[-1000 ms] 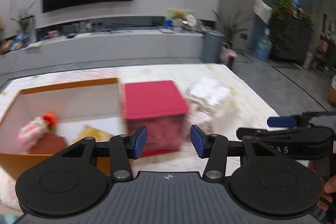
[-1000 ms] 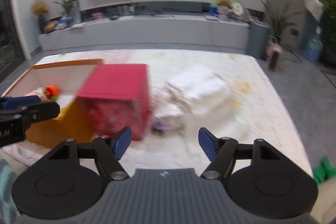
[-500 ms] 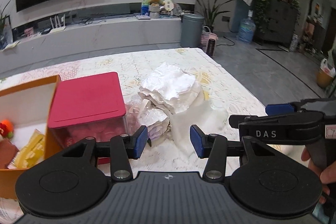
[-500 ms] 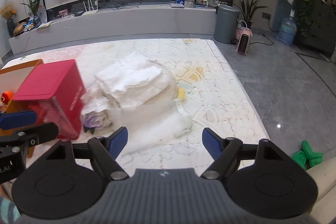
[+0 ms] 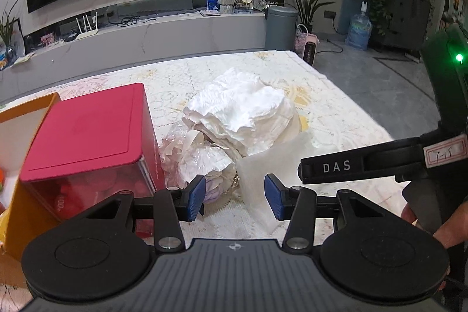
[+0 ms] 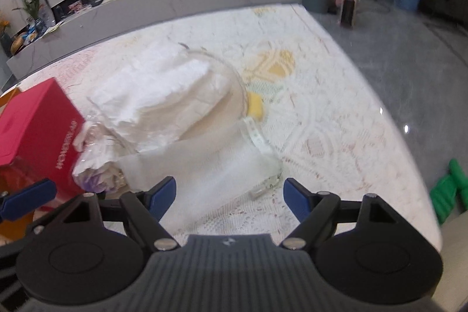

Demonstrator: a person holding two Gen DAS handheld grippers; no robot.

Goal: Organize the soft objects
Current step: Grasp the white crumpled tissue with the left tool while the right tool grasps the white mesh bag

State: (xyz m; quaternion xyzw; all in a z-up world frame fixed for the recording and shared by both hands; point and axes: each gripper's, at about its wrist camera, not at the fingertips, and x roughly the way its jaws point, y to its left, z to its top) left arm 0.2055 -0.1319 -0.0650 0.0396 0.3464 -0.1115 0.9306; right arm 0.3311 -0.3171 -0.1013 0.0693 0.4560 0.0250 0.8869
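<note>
A pile of white soft cloths (image 5: pixel 242 113) lies on the lace-covered table, also in the right wrist view (image 6: pixel 155 95). A white gauzy sheet (image 6: pixel 204 165) spreads from it toward me, and shows in the left wrist view (image 5: pixel 260 174). A clear plastic bag with pale items (image 5: pixel 201 163) lies against a red box (image 5: pixel 87 133). My left gripper (image 5: pixel 234 195) is open and empty just short of the bag. My right gripper (image 6: pixel 229 195) is open and empty over the sheet's near edge; it shows in the left wrist view (image 5: pixel 365 163).
An orange cardboard box (image 5: pixel 20 165) stands left of the red box (image 6: pixel 32 130). The table edge (image 6: pixel 380 119) curves on the right, with grey floor and green slippers (image 6: pixel 450 186) beyond. A TV wall and low counter (image 5: pixel 146 28) are behind.
Both grippers swung right, away from the orange box, and moved closer to the cloth pile. The right gripper dropped lower toward the white sheet. Both stayed open.
</note>
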